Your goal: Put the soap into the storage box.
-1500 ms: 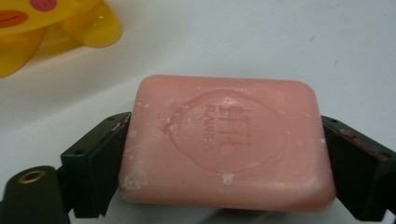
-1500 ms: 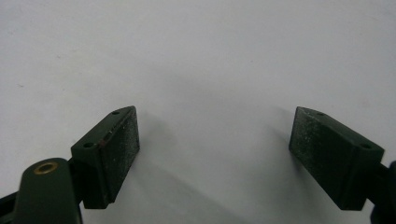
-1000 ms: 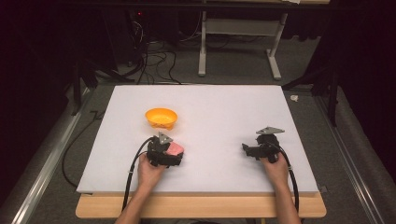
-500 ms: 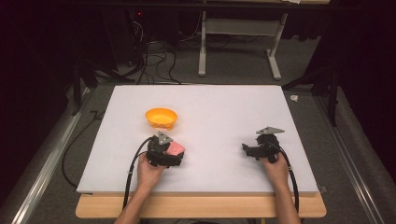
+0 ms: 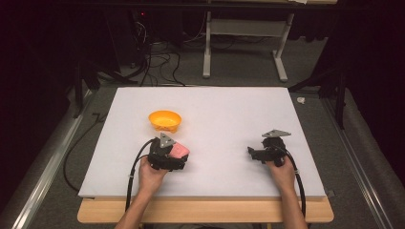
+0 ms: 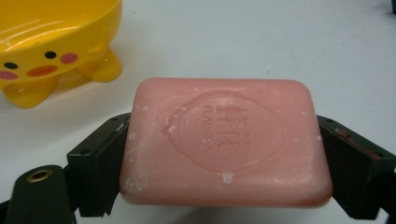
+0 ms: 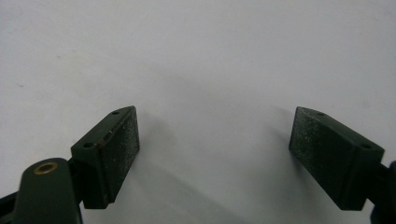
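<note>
Black jaws of the left hand-held gripper (image 6: 224, 154) are pinching a pink rectangular bar of soap (image 6: 224, 142) by its two short ends, one pad pressing on each side. In the left gripper view the soap is lying flat, with an embossed round stamp facing up and small white flecks clinging to its surface. In the high view the left hand-held gripper (image 5: 179, 155) is sitting at the near left part of the white counter (image 5: 229, 114), with the soap (image 5: 178, 151) showing at its tip. A yellow plastic duck-faced bowl on small feet (image 5: 165, 120) is standing just beyond it, near but apart. Well apart to the right, the right hand-held gripper (image 5: 252, 153) is resting low over bare counter, its jaws standing wide apart and gripping nothing.
</note>
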`<state>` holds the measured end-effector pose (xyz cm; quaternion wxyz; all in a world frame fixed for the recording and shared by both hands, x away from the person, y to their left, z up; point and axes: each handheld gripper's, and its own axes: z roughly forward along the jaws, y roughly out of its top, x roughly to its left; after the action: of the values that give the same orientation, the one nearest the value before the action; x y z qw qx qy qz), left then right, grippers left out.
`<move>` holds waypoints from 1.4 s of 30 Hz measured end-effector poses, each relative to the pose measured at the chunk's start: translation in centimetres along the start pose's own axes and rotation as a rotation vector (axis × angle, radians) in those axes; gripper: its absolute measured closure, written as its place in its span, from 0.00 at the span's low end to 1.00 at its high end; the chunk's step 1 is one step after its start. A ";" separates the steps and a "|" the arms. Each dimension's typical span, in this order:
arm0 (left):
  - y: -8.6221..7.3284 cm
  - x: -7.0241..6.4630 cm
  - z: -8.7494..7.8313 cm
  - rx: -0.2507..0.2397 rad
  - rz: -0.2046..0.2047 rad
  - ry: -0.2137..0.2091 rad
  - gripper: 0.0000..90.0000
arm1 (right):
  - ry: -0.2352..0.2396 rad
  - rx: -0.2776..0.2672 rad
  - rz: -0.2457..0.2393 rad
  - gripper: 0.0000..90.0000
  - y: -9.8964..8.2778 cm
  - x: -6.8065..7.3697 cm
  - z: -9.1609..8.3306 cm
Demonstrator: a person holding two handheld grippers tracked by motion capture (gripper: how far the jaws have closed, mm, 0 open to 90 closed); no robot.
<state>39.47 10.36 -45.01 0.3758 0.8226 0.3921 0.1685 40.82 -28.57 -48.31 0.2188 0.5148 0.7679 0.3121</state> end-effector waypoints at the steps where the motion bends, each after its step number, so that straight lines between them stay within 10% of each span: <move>1: 0.0 0.0 -0.1 -0.002 -0.003 -0.003 0.15 | 0.000 0.000 0.000 0.18 0.0 0.0 0.0; 42: 3.9 3.1 -2.3 -0.036 -0.047 0.083 0.15 | 0.000 -0.001 0.002 0.18 0.0 0.0 0.0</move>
<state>42.13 12.31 -40.62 0.3777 0.7985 0.4237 0.2007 40.82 -28.56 -48.32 0.2190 0.5154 0.7672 0.3128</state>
